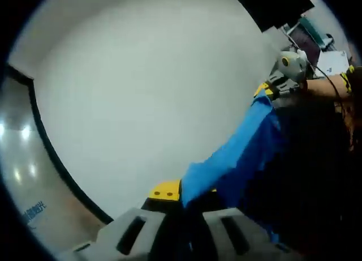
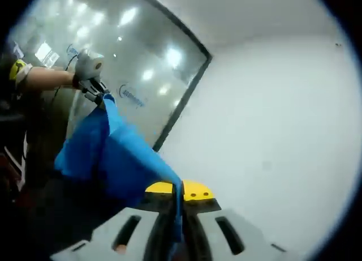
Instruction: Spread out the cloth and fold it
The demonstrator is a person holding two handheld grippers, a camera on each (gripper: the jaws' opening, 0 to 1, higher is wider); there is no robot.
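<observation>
A blue cloth (image 1: 243, 153) hangs stretched in the air between my two grippers, above a white table (image 1: 141, 91). In the left gripper view, my left gripper (image 1: 182, 200) is shut on one corner at the bottom. The cloth rises from there to the upper right, where my right gripper (image 1: 272, 91) pinches the other end. In the right gripper view, my right gripper (image 2: 179, 203) is shut on the blue cloth (image 2: 113, 153). Here the fabric runs up and left to my left gripper (image 2: 97, 92). The cloth sags in loose folds between them.
The white table (image 2: 283, 131) has a dark edge strip (image 1: 56, 159), with glossy floor (image 2: 130, 46) beyond it. A person's forearm (image 2: 45, 77) holds the far gripper. A desk with boxes and a screen (image 1: 317, 43) stands behind.
</observation>
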